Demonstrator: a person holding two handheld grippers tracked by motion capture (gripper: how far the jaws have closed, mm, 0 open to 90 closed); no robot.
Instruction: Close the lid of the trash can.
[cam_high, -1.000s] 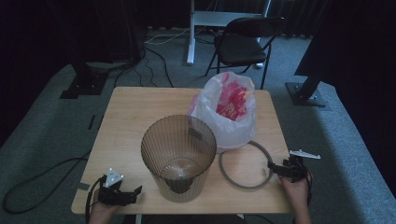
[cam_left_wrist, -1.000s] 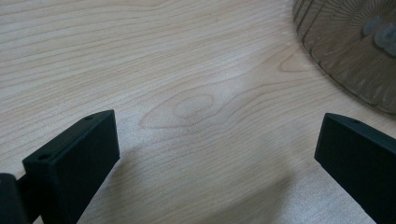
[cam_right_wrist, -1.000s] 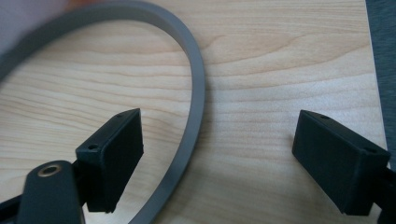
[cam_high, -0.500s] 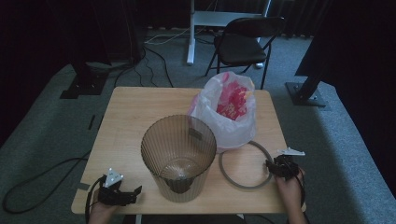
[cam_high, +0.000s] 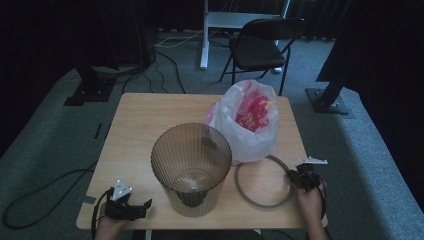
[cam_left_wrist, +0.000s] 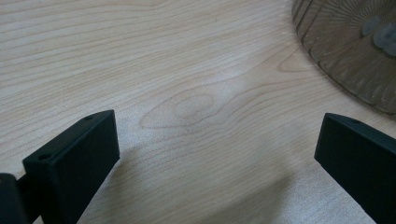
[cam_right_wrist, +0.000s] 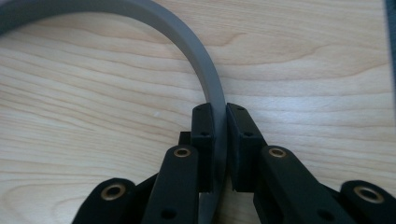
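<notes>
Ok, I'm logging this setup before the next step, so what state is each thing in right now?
Bin: upright on the table, no liner in it.
Grey ring: flat on the table beside the bin, its right edge pinched.
White bag: behind the bin, mouth open, red contents inside.
Right claw: jaws have just been closing, now shut on the grey ring.
Left claw: open over bare wood.
Chair: unfolded, empty.

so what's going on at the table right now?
A person works two handheld grippers at a wooden table. The right claw has just closed on the grey ring, which lies flat beside the ribbed bin. The left claw sits open over bare wood near the bin's base. A white bag of red items stands behind the bin.
</notes>
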